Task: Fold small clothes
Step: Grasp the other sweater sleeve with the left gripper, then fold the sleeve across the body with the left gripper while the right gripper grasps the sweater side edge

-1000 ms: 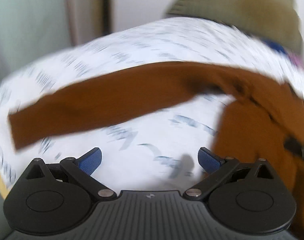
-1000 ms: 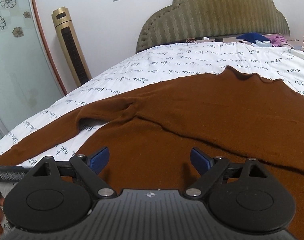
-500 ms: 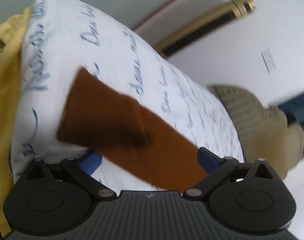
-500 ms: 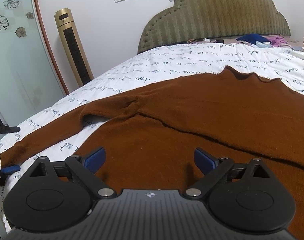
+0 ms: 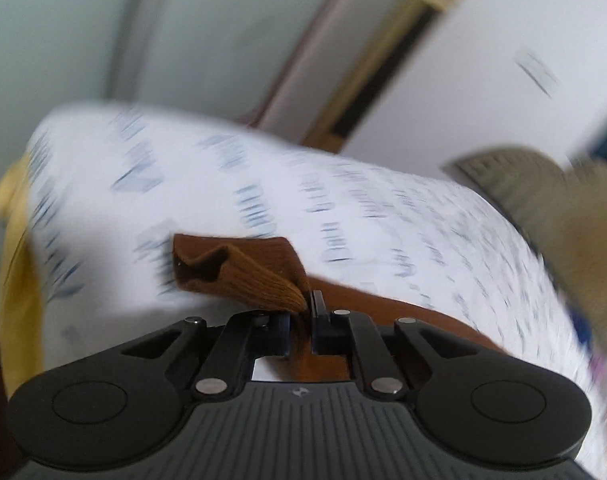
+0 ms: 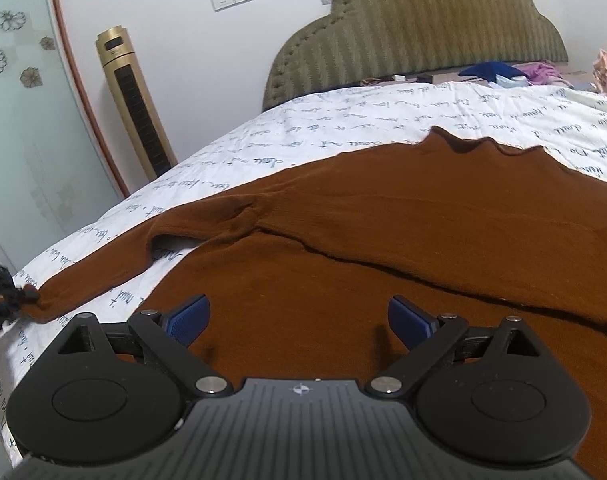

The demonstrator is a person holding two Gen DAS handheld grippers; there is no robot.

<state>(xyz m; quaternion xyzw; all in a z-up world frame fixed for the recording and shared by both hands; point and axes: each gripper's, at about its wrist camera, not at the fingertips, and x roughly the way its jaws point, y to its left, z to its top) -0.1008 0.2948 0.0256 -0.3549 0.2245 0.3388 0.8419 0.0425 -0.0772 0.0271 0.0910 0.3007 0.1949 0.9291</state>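
Observation:
A brown knit sweater (image 6: 403,248) lies spread on the bed, collar toward the headboard, its left sleeve (image 6: 103,268) stretched out to the bed's left edge. My left gripper (image 5: 306,304) is shut on that sleeve's cuff (image 5: 239,268), which bunches up in front of the closed fingers; in the right wrist view the same gripper (image 6: 7,300) shows at the sleeve's end. My right gripper (image 6: 295,318) hangs open just above the sweater's lower body, nothing between its blue pads (image 6: 187,318).
The white bedsheet (image 6: 343,120) with blue script covers the bed. A yellow cloth (image 5: 15,272) hangs off the bed's left side. An olive headboard (image 6: 415,32), a gold tower fan (image 6: 133,108) and piled clothes (image 6: 495,72) stand at the far end.
My left gripper swung to the sleeve's end, rolled, and closed on the cuff. The right gripper stayed over the sweater's body and opened slightly wider.

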